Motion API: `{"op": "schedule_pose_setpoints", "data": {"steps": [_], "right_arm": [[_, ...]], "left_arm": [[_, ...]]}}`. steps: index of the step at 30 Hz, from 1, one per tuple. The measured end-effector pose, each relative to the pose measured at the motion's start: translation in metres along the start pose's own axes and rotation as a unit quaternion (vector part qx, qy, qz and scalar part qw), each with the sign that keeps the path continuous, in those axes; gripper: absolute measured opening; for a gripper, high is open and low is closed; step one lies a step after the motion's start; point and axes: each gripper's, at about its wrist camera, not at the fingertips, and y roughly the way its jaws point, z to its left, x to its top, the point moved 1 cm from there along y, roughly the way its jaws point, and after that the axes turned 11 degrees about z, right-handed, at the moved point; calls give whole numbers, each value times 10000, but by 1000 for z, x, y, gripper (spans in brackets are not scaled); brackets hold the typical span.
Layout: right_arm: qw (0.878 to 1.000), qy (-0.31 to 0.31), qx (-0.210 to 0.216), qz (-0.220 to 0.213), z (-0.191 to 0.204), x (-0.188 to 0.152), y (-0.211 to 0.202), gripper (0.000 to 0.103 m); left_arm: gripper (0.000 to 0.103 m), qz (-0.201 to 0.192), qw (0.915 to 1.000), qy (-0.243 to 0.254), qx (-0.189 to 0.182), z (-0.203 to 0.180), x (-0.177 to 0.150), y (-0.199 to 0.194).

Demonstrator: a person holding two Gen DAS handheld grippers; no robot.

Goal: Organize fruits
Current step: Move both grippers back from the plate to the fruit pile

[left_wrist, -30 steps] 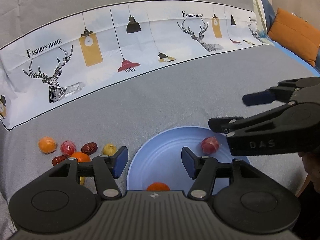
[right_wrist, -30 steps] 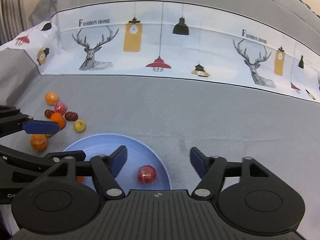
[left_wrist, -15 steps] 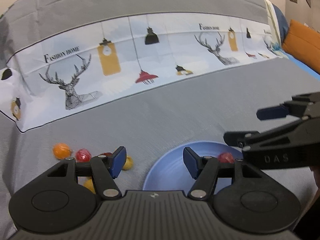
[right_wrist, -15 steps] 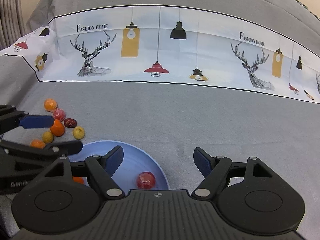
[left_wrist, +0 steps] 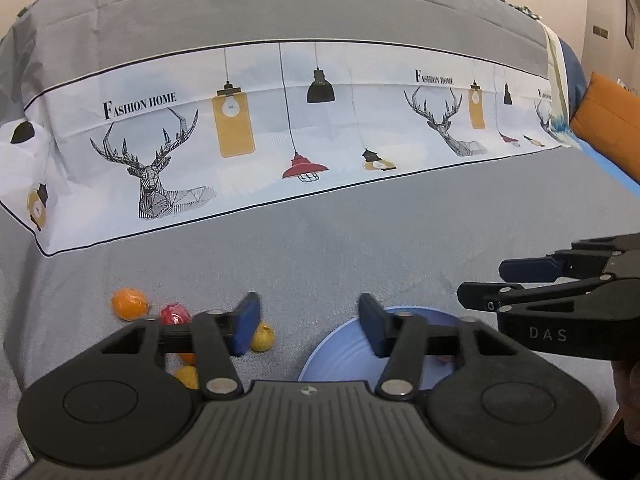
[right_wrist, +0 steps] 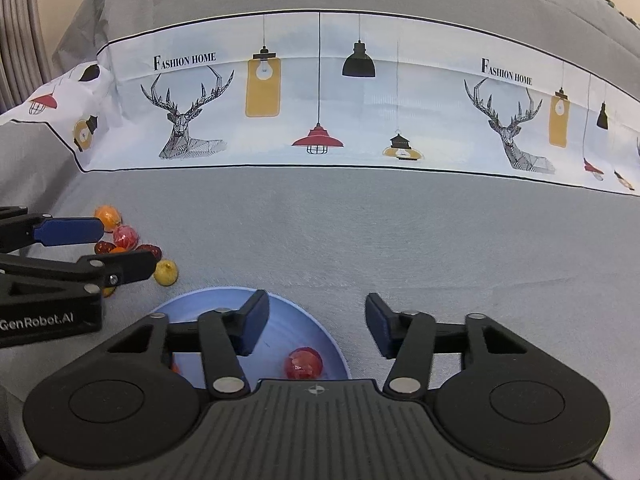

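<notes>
A light blue plate (right_wrist: 320, 324) (left_wrist: 340, 344) lies on the grey bedspread and holds a red fruit (right_wrist: 303, 362); a sliver of orange shows at its left behind a finger. Left of the plate lies a cluster of small fruits: an orange one (left_wrist: 129, 303), a red one (left_wrist: 175, 314), a yellow one (left_wrist: 262, 338) (right_wrist: 166, 272) and dark red ones (right_wrist: 150, 250). My left gripper (left_wrist: 310, 326) hovers between the cluster and the plate, its jaws closing with nothing between them. My right gripper (right_wrist: 316, 326) hangs over the plate's right rim, jaws also closing on nothing.
A white band printed with deer and lamps (left_wrist: 280, 132) crosses the bedspread further back. An orange cushion (left_wrist: 608, 120) sits at the far right in the left wrist view. Pleated curtain (right_wrist: 16, 20) shows at the far left in the right wrist view.
Both grippers' jaws have narrowed. The left gripper has pulled back and risen, so the plate and fruits sit lower and partly hidden behind it. The right gripper has stayed put.
</notes>
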Motion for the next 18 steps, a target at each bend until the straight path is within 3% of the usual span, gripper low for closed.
{"op": "schedule_pose_setpoints", "data": {"steps": [5,12,15,18], "right_arm": [[9997,56,24,-257,2,2,-4,45],[9971,138,-188,-719,4,7,-8,45],[9962,310,-129,-804,4,12,-10,45],[9971,260,-62,-719,11,15,-8,46]], "left_arm": [[25,12,10000,-70,23,5,3,-1],[25,-30,9994,-295,198,27,12,-13],[25,-58,9966,-811,112,59,26,-25],[25,359,9883,-1483,-15,97,39,-19]]}}
